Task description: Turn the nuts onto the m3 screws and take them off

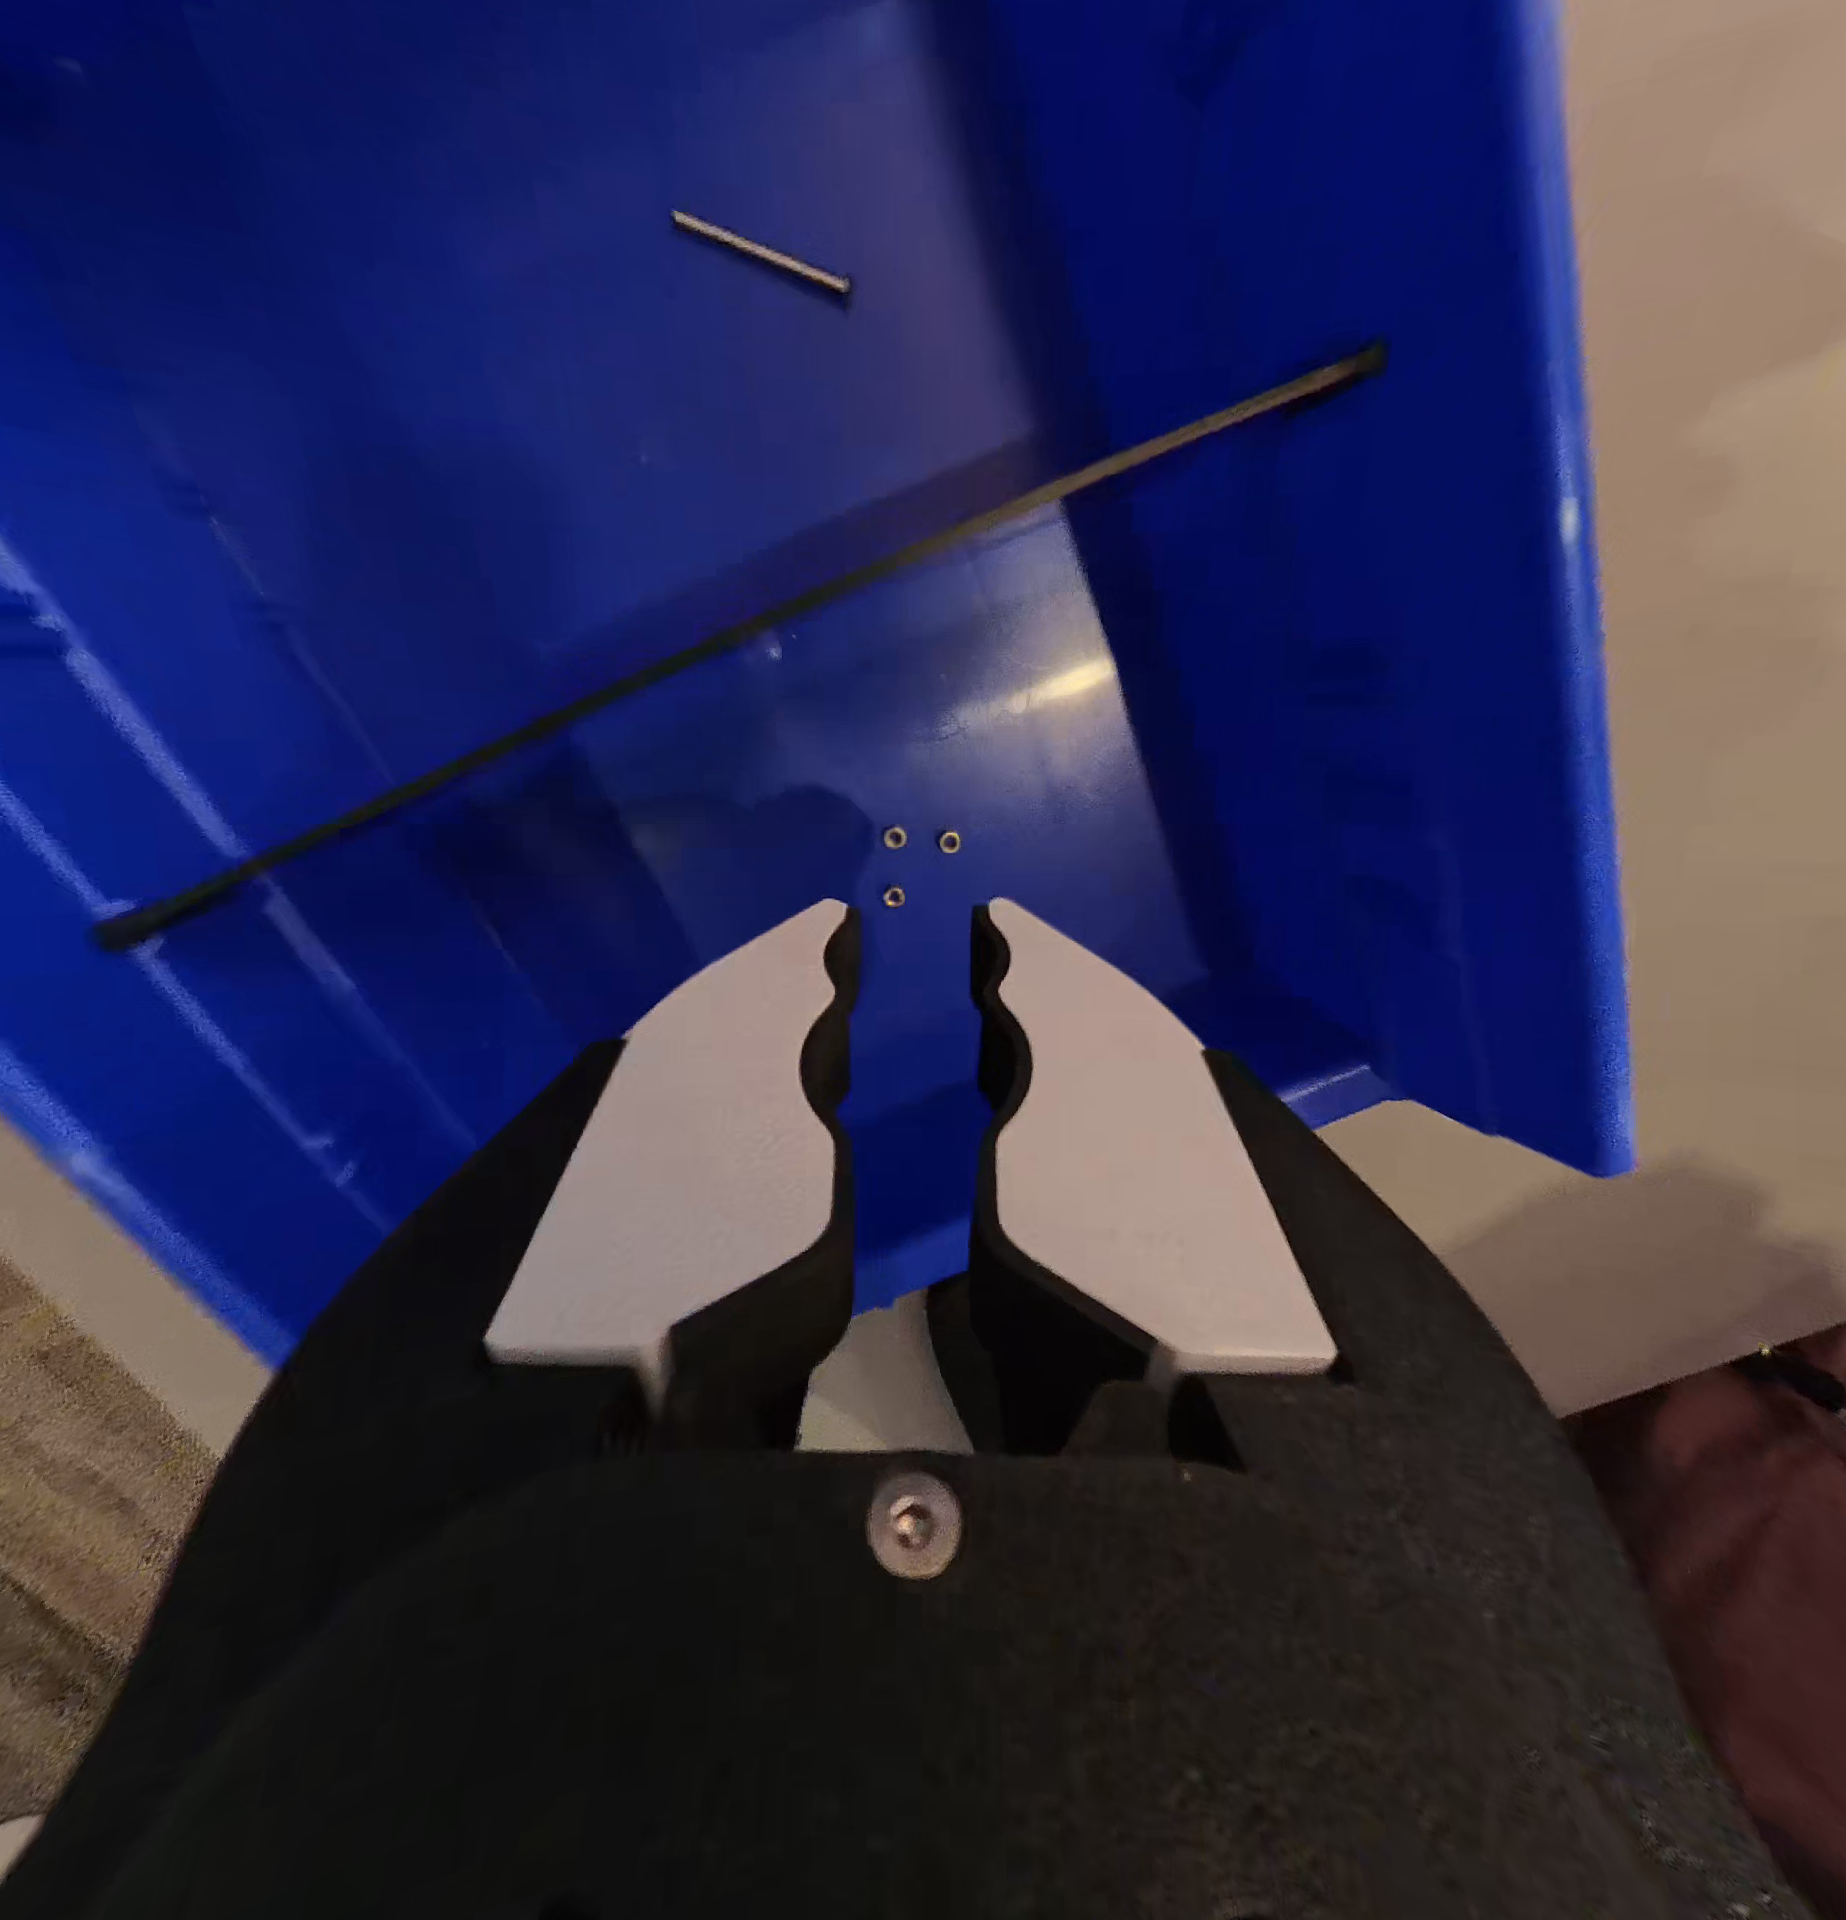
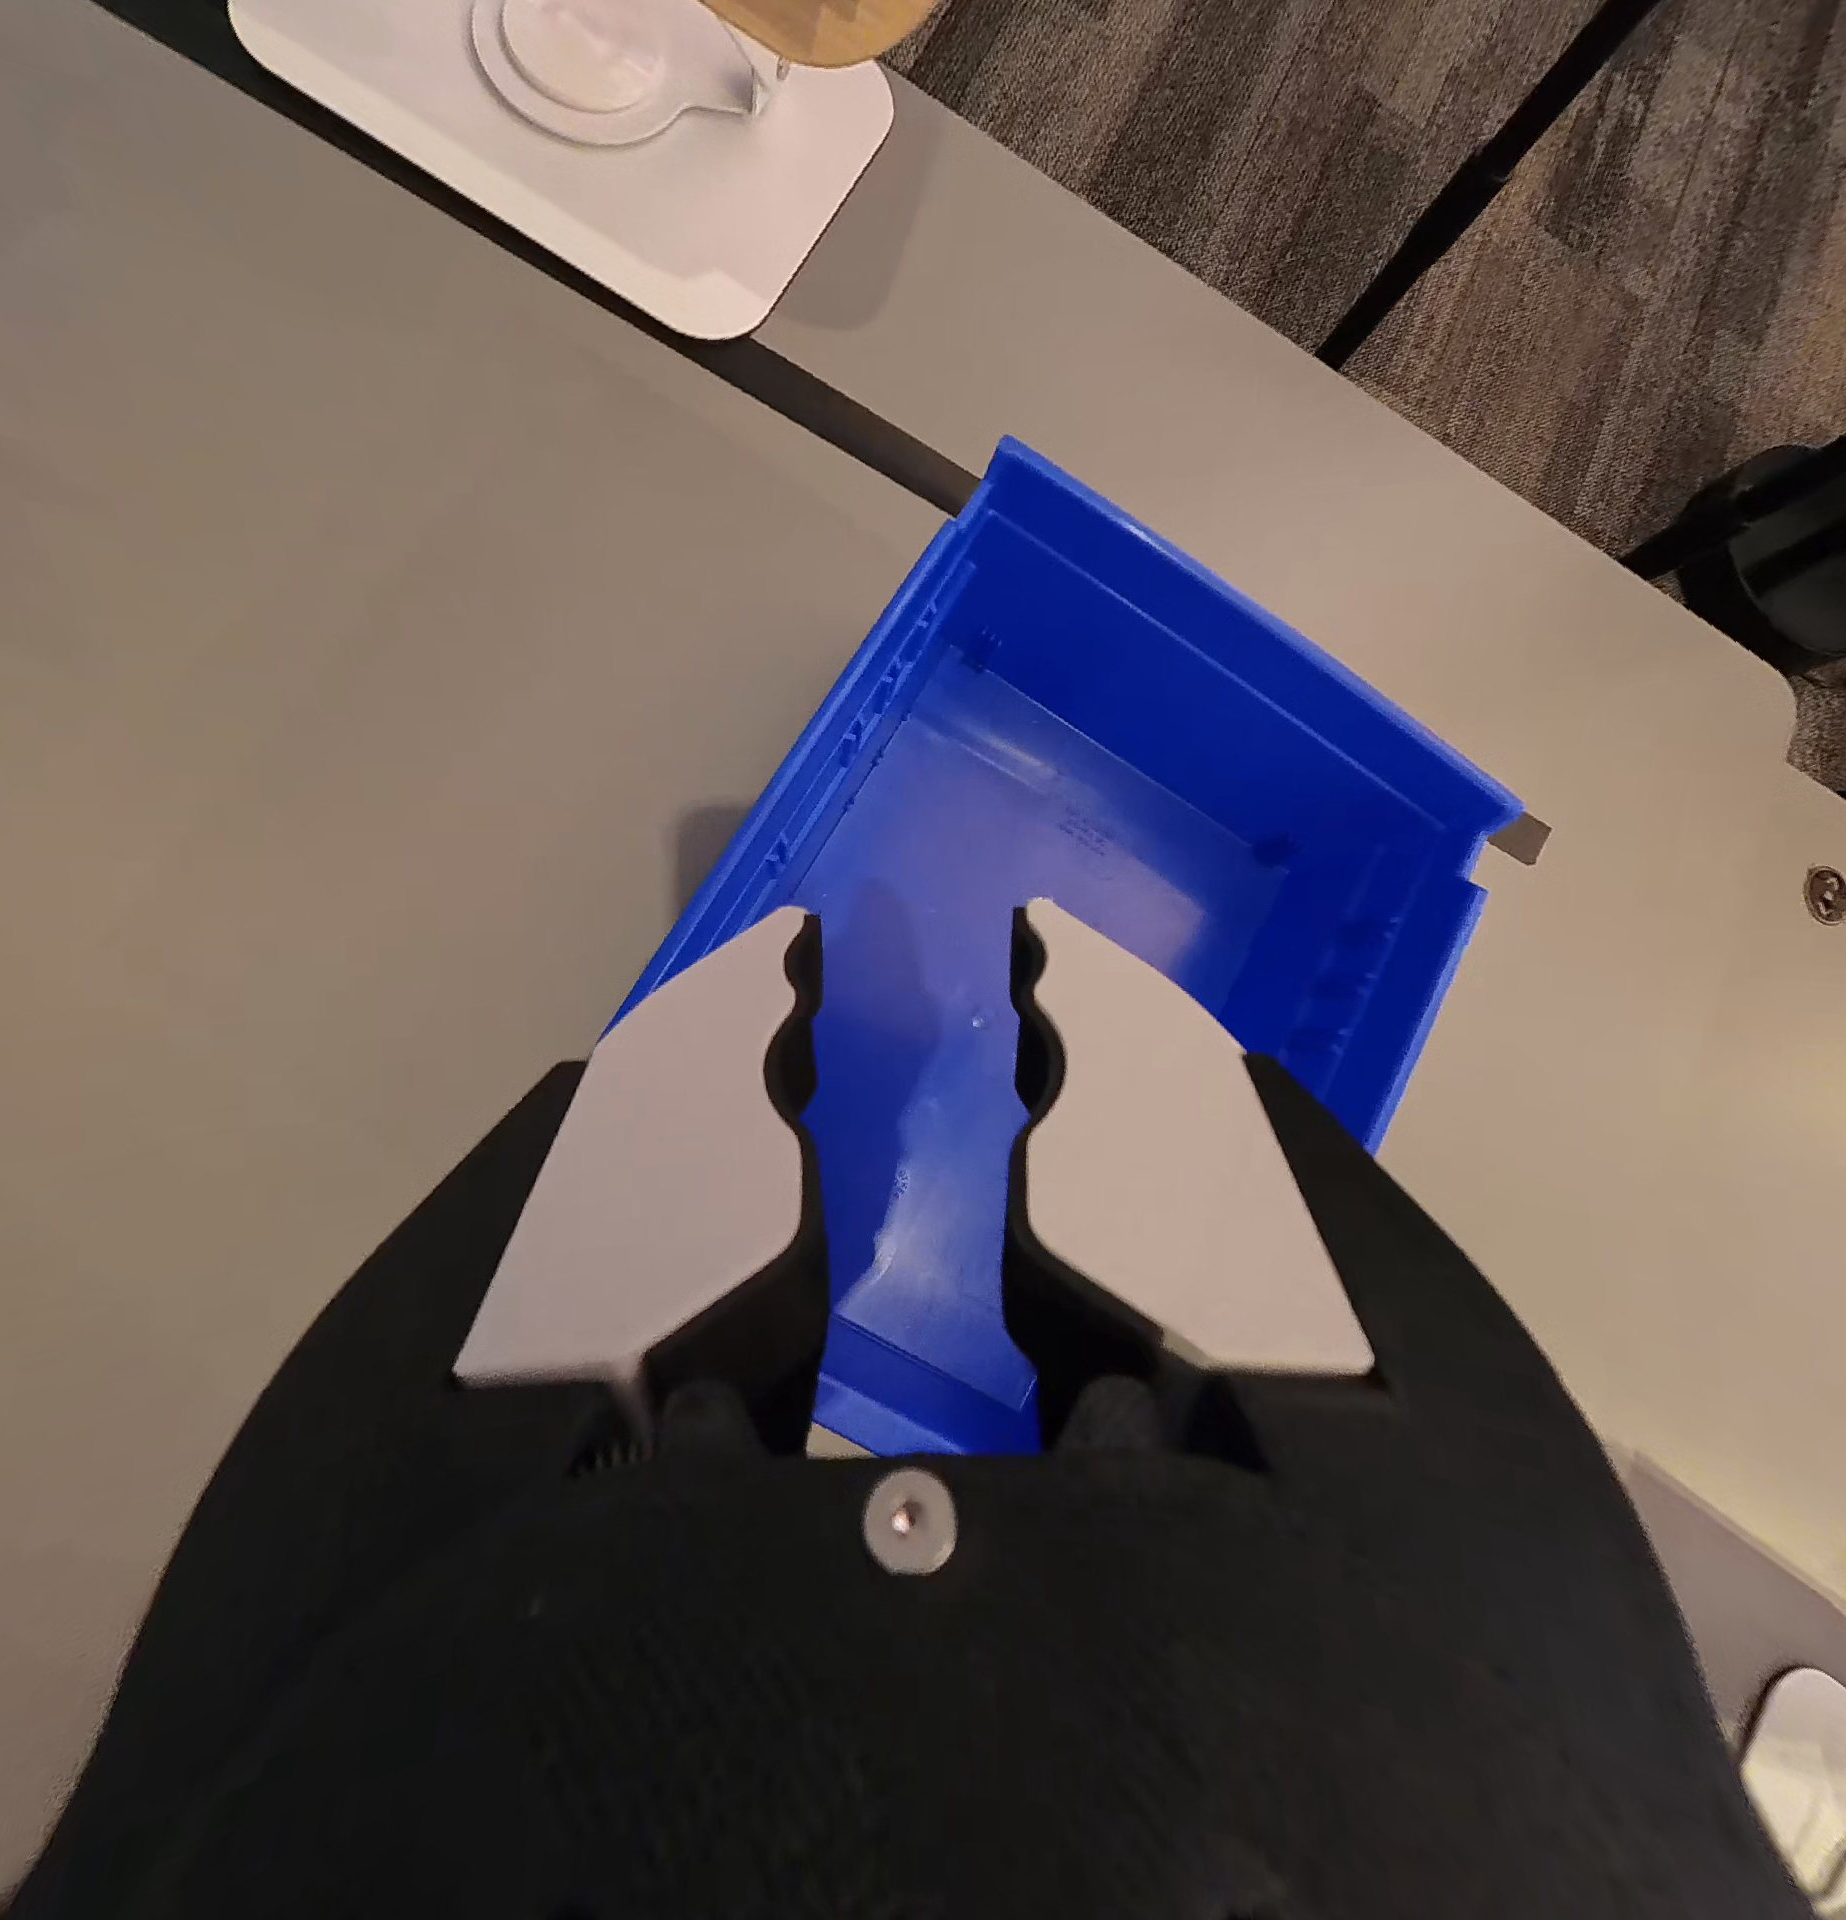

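In the left wrist view, three small metal nuts [image 1: 919, 860] lie on the floor of a blue plastic bin [image 1: 483, 520]. My left gripper [image 1: 911, 914] is open and empty, its fingertips just short of the nearest nut [image 1: 895, 898]. A thin metal screw or rod [image 1: 761, 256] lies farther back in the bin. A long black strip [image 1: 742, 644] crosses the bin slantwise. In the right wrist view, my right gripper [image 2: 917, 920] is open and empty above another blue bin [image 2: 1158, 665] whose floor shows nothing in it.
Both bins stand on a grey table [image 2: 327, 675]. A white tray [image 2: 628, 197] with a clear glass vessel stands at the table's far edge. A bolt head [image 2: 1828, 894] sits in the table at the right. Carpet floor [image 2: 1418, 156] lies beyond. Left tips to right tips: about 55 centimetres. My left gripper's tips are some 7 centimetres from the nearest nut [image 1: 895, 898].
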Available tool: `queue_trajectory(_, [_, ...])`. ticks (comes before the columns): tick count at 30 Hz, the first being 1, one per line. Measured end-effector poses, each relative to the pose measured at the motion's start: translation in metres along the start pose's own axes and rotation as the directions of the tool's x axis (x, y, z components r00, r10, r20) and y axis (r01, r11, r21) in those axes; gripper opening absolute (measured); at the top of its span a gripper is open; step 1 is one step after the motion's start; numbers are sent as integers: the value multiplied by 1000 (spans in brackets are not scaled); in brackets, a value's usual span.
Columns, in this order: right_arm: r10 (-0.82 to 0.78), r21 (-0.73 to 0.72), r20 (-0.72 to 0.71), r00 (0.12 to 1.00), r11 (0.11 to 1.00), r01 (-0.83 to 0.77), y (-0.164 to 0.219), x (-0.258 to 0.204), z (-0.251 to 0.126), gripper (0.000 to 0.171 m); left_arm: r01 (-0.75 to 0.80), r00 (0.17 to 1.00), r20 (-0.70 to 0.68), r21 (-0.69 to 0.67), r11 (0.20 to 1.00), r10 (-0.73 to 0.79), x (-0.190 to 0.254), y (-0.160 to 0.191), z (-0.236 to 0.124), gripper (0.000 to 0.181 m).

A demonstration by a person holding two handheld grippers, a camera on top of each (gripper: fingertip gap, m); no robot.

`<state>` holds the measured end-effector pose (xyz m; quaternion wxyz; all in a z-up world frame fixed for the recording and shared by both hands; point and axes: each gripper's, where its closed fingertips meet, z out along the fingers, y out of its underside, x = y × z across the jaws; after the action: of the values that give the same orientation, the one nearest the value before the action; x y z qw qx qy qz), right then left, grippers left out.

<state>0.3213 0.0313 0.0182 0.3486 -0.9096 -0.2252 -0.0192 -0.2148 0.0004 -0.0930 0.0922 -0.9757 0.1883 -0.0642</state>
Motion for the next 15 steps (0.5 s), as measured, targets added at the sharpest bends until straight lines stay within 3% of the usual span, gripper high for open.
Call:
queue_trajectory(7, [-8,-21,7,1000,1000,8,4,0,2,38,-17,1000,-4,-144,989,17,-5,5,41,21])
queue_trajectory(15, [-14,-24,2,1000,1000,14,4,1,3,39,-60,998,-34,-160,985,55,-4,5,50,15])
